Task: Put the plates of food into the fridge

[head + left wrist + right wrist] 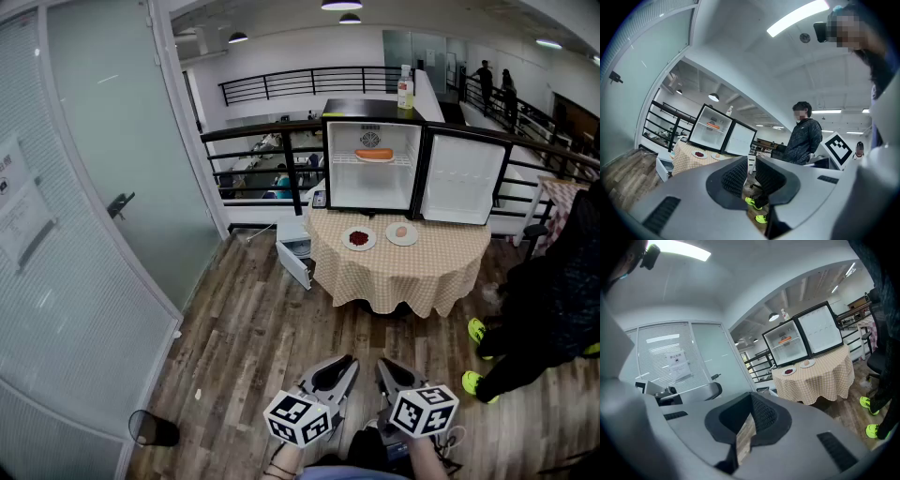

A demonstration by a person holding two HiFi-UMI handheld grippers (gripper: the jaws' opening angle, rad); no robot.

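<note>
Across the room a small fridge (373, 169) stands open on a round table with a checked cloth (412, 272); an orange food item (373, 155) lies on its shelf. In front of the fridge sit two plates, one with red food (359, 239) and one with a pale round food (401, 233). Both also show small in the left gripper view as red plate (699, 154) and pale plate (716, 156), and in the right gripper view as red plate (789, 371) and pale plate (806, 363). My left gripper (345, 366) (750, 171) and right gripper (386, 367) (749, 416) hang low near me, far from the table, jaws together and empty.
A person in black with neon yellow shoes (553, 309) stands right of the table. A frosted glass wall and door (112, 187) run along the left. A white open unit (295, 253) sits on the floor by the table, a dark bin (155, 429) near me, a black railing (253, 159) behind.
</note>
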